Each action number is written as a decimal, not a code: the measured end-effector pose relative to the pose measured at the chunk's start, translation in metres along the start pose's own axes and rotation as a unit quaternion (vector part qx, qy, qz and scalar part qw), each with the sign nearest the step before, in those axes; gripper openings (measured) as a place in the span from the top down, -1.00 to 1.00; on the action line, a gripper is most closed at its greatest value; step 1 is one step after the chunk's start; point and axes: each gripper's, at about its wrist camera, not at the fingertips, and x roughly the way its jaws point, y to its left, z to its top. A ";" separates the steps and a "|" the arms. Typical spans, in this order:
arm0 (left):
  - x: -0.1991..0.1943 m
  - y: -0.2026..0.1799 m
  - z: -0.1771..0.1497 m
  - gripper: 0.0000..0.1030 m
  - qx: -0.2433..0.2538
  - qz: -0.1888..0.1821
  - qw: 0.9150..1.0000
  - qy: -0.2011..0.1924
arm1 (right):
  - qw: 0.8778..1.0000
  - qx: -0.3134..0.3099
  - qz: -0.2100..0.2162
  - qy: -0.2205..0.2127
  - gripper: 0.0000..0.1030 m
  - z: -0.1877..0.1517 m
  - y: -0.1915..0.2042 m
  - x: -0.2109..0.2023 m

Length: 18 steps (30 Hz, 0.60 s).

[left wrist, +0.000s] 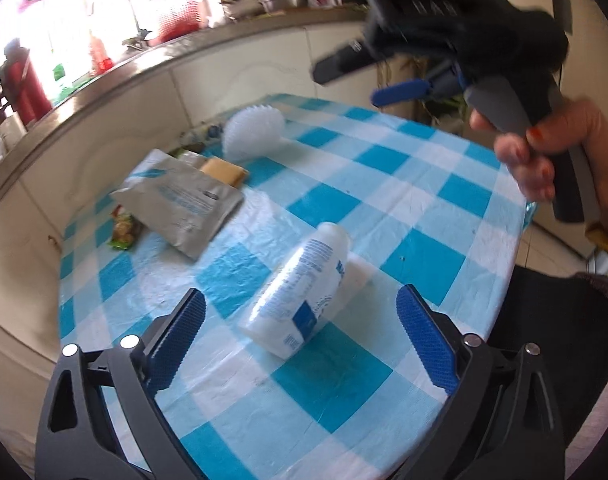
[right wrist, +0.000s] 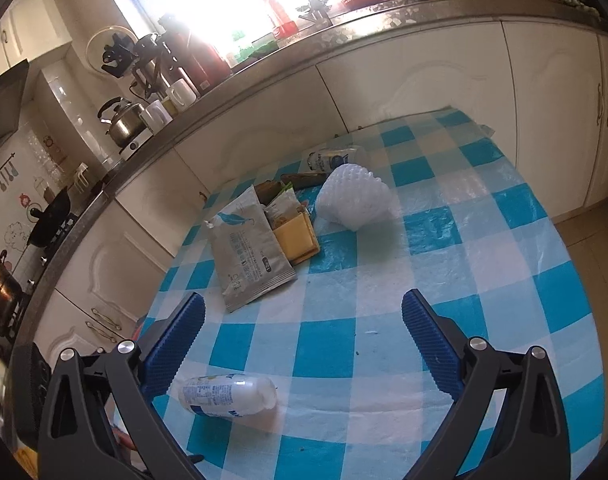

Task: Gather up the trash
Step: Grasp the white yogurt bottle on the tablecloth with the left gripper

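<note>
Trash: a white plastic bottle [left wrist: 299, 300] with blue print is seen lying on its side on the worktop [left wrist: 444, 200], which is covered by a blue-and-white checked cloth.
Other trash: a grey foil pouch [left wrist: 181, 200], a yellow flat packet [left wrist: 223, 171], a white foam fruit net [left wrist: 253, 132] and a small green wrapper [left wrist: 123, 234] are laid near the far edge of the worktop.
Left gripper [left wrist: 299, 328]: its jaws are spread wide, with the bottle lying between the blue pads but not pressed by them.
Right gripper [right wrist: 304, 344]: its jaws are likewise spread wide over bare cloth, nothing being held; the bottle [right wrist: 229, 398] is seen low, just beside its left pad.
Right hand [left wrist: 560, 152]: it is wrapped around the gripper's handle, above the worktop's right edge.
Surroundings: white cabinets [right wrist: 404, 92] under a kitchen counter are seen behind.
</note>
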 end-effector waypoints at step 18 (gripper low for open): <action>0.049 0.016 0.009 0.13 -0.032 -0.014 0.997 0.063 | 0.985 -0.060 0.113 0.113 -0.73 0.044 0.043 0.118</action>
